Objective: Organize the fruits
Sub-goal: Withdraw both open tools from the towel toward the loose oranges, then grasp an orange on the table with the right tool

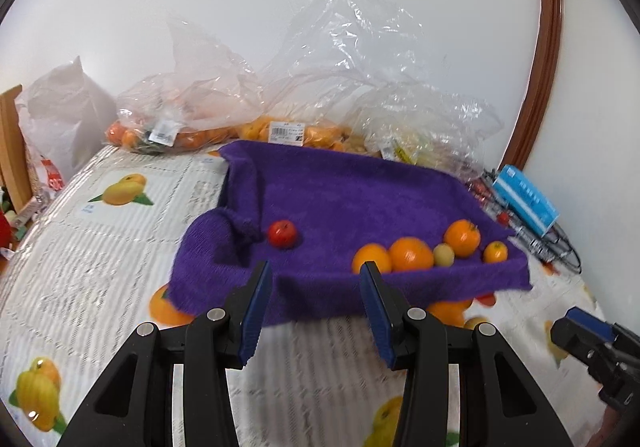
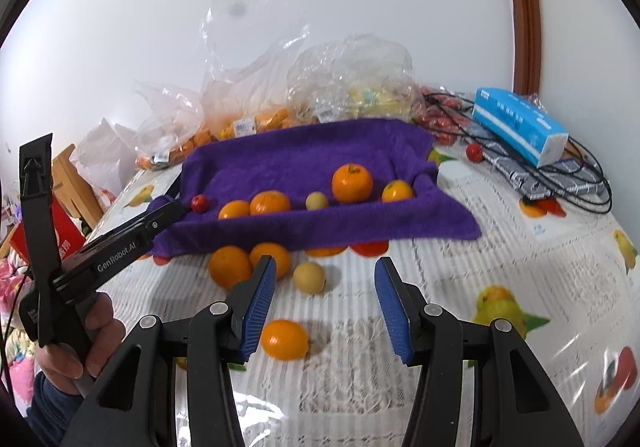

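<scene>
A purple towel [image 1: 340, 199] [image 2: 304, 159] lies on the table with several fruits on it: a small red fruit [image 1: 282, 233] [image 2: 199, 202], oranges [image 1: 412, 253] [image 2: 352, 182] and a pale round fruit [image 1: 443, 255] [image 2: 317, 200]. In front of the towel, loose oranges [image 2: 230, 266], a pale fruit [image 2: 308, 277] and one small orange [image 2: 284, 339] lie on the tablecloth. My left gripper [image 1: 316, 275] is open and empty, just before the towel's near edge. My right gripper [image 2: 325, 271] is open and empty above the loose fruits; the small orange lies by its left finger.
Clear plastic bags of oranges [image 1: 184, 127] [image 2: 240, 123] and yellow fruit [image 2: 360, 87] stand behind the towel against the wall. A blue box [image 2: 520, 125] rests on a wire rack [image 2: 560, 175] at the right. The tablecloth [image 2: 480, 247] has printed fruit pictures.
</scene>
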Tool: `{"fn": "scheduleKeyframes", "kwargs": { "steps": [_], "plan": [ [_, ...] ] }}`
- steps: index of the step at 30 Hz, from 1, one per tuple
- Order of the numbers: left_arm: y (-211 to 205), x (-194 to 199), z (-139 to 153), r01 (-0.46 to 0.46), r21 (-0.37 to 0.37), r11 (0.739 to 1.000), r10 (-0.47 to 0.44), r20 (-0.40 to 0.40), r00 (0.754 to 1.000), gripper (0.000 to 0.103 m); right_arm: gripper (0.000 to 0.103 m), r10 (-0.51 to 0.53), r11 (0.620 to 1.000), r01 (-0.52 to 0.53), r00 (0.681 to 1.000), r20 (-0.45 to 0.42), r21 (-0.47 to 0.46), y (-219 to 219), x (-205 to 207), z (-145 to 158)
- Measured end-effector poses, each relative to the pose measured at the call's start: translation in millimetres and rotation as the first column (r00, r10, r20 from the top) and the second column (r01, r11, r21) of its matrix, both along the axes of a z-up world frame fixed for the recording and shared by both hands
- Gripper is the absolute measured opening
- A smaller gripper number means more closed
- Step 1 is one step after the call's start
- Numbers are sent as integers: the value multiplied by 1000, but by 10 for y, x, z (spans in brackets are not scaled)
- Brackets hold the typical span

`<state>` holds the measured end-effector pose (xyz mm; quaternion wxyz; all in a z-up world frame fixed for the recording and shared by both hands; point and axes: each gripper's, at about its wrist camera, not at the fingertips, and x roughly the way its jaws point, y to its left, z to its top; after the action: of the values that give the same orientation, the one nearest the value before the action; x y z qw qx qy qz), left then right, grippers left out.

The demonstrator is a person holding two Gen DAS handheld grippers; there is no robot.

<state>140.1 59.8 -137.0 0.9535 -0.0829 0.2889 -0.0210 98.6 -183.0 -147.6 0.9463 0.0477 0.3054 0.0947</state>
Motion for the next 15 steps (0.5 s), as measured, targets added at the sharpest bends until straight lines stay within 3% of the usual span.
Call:
{"fn": "scheduleKeyframes", "kwargs": {
  "steps": [15],
  "plan": [
    [374, -363, -98, -72, -84, 994, 65, -74, 995, 43, 52, 49, 999, -48, 995, -90, 18, 107, -37, -284]
  ]
}}
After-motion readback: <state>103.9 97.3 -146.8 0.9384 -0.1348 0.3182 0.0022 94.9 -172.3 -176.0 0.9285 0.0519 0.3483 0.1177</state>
